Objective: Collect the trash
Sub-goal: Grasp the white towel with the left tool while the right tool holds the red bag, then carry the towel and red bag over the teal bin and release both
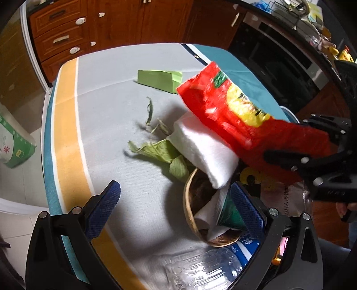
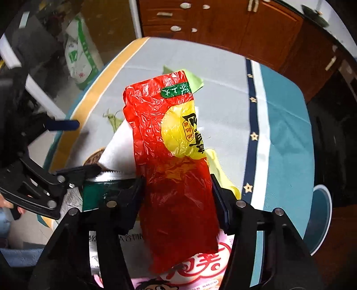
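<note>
A crinkled red plastic bag [image 2: 176, 145] with a yellow patch stands between the fingers of my right gripper [image 2: 178, 185], which is shut on its lower part. In the left wrist view the red plastic bag [image 1: 234, 111] sticks up clear of the table from the right gripper [image 1: 296, 140]. My left gripper [image 1: 176, 207] is open with nothing in it. Its right blue pad [image 1: 247, 209] hangs over a wicker basket [image 1: 188, 200] holding paper and a green packet [image 1: 229, 214]. A white foam block [image 1: 205, 149] leans on the basket's rim.
Green corn husks [image 1: 160, 151] and a folded green paper box [image 1: 158, 79] lie on the grey tablecloth [image 1: 111, 111]. A clear plastic bottle [image 1: 212, 265] lies at the near edge. A pink snack bag [image 2: 200, 265] sits below the right gripper. Wooden cabinets [image 1: 133, 20] stand behind.
</note>
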Demonstrator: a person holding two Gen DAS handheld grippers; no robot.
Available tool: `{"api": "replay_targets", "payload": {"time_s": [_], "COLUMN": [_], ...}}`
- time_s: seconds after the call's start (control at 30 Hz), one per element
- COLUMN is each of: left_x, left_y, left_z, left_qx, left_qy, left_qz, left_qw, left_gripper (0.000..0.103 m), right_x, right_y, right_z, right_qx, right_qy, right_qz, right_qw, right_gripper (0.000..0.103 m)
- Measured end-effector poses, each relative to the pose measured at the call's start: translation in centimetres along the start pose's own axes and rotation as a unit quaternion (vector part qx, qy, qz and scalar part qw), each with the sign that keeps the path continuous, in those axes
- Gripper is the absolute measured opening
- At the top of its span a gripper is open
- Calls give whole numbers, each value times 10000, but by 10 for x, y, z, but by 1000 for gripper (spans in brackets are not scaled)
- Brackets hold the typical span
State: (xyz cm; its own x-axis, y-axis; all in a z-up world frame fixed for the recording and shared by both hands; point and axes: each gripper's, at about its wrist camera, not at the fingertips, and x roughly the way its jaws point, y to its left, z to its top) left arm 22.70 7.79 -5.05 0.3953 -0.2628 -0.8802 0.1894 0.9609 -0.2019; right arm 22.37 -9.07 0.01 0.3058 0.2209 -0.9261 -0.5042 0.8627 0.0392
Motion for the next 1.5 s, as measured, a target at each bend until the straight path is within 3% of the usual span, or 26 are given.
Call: {"api": "replay_targets", "payload": {"time_s": [0.23, 0.53, 0.67, 0.7, 0.87, 1.17, 1.5], "left_x": [5, 26, 38, 39, 32, -16, -50], "left_y": [-15, -49, -59, -61, -59, -64, -89], "left_z": [8, 23, 24, 23, 23, 28, 40], "left_qx": [156, 694, 885, 916, 811, 725, 628], "left_qy": [16, 64, 211, 228, 167, -174, -377], "left_qz": [-60, 160, 217, 248, 362, 364, -97], "left_qw": [9999, 9974, 9956, 9952, 9959, 9965, 9973], "left_gripper": [99, 98, 71, 58, 28, 27, 27], "right_x": [-30, -26, -25, -24, -23, -33, -58], "right_y": [-27, -57, -70, -71, -83, -99, -117], "right_z": [1, -12, -17, -18, -24, -37, -55], "right_qx": [359, 775, 925, 953, 1104, 1334, 1526], "right_qy": [-431, -426, -456, -461, -485, -681, -985], "right_qz": [-19, 74, 161, 180, 292, 466, 522], "right_qw": [9984, 9961, 9945, 9942, 9923, 9876, 9820], "right_gripper": [47, 47, 47, 47, 47, 47, 47]}}
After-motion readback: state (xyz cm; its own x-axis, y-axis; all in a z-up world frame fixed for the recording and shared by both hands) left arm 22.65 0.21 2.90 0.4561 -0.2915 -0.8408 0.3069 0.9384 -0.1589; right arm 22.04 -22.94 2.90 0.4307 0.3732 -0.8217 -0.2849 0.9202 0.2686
